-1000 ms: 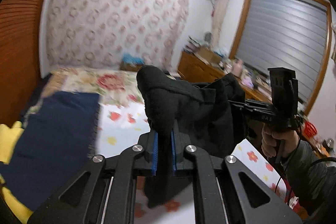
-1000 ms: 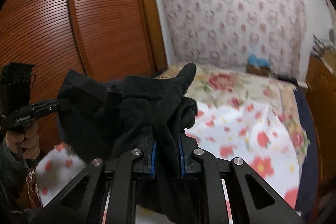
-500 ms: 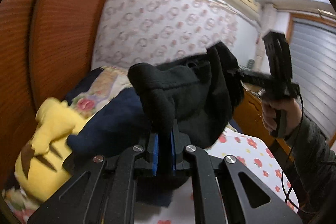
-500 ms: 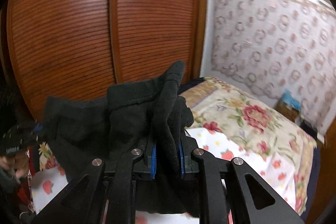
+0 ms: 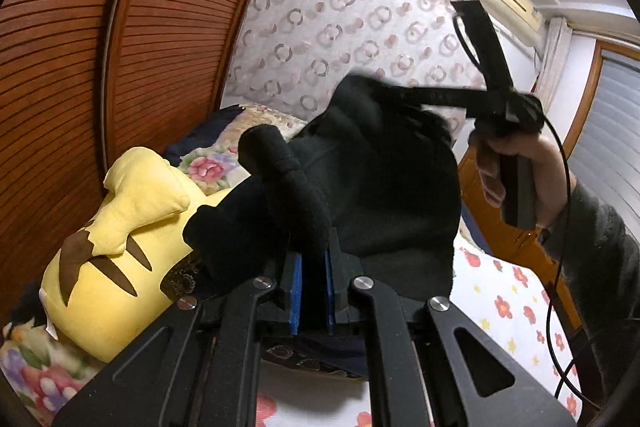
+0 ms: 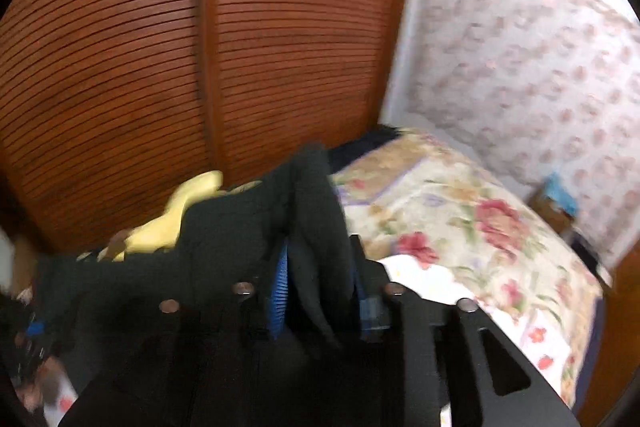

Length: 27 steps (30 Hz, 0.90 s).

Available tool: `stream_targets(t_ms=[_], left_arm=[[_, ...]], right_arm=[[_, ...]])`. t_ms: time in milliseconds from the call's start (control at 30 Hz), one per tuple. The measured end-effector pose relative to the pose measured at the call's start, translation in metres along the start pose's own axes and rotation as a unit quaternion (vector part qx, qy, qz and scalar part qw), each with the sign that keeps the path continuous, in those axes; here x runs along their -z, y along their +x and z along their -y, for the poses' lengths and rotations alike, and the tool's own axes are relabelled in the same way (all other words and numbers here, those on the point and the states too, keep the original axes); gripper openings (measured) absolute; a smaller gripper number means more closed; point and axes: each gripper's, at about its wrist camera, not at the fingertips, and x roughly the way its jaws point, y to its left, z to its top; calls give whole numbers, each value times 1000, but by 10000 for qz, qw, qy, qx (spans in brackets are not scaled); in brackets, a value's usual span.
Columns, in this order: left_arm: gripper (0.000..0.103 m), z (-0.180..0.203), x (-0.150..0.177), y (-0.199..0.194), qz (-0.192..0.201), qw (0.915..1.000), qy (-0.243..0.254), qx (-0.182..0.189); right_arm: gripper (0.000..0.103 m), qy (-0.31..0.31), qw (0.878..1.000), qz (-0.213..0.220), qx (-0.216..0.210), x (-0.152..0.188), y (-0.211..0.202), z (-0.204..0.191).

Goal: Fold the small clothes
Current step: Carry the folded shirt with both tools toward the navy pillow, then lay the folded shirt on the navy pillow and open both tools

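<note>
Bedroom setting, floral bed (image 6: 460,219) beside a slatted wardrobe (image 6: 160,67): black garment (image 5: 380,187) hangs airborne over the bed, left gripper (image 5: 312,291) pinching one edge, right gripper (image 6: 320,291) jaws opening with cloth between them; judged folded but not yet laid down.

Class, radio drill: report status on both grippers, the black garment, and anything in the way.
Left gripper shut on black garment. Right gripper opening, garment between its pads. Yellow plush lies on the bed just beyond the garment.
</note>
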Motion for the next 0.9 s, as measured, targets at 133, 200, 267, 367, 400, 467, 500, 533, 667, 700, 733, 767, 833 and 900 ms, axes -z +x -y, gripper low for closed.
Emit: stream_targets(t_ms=[133,200,267,367,400,467,500,533,667,700,733,767,833,900], left_arm=[[10,-1,2,0,-30,10000,39,-47],[10,-2,1,1,-64,10000,44,-33],[10,0,2,1,-112,9999,103,-70],[10,3,3,1,-132,9996,203,-121],[10,3,3,2,-133,9996,233,-135],[11,3,4,6,-191,9993,296,-129],[12,3,5,8,-228,9992,306,-132],[12,4,5,10,-252,9991,323,-140],[20,16,7,10,-317,9964,752,-241],[29,20,7,8,-322,9953,881,-222],[34,23,8,5,-303,9944,985,-211],[47,26,8,-1,-255,9939,1055,-189],[71,30,9,-10,-189,9931,1147,-178],[83,34,10,-20,-86,9923,1223,-174]], right_arm=[[47,257,9992,216,199,5,-15,6],[47,407,9988,269,102,15,-22,9],[47,441,9985,203,-262,34,-29,0],[47,331,9980,113,-521,56,-28,-4],[47,231,9977,-13,-644,62,-19,-5],[47,142,9977,-295,-594,71,7,-1],[47,302,9966,-422,-638,75,19,5],[47,480,9949,-517,-715,77,29,10],[48,757,9943,-297,-690,80,27,21],[48,799,9946,-264,-611,84,21,19],[48,812,9951,-214,-525,84,14,17],[48,818,9956,-176,-430,86,7,14],[48,837,9960,-84,-315,91,-15,11],[48,914,9954,69,-262,102,-42,0]])
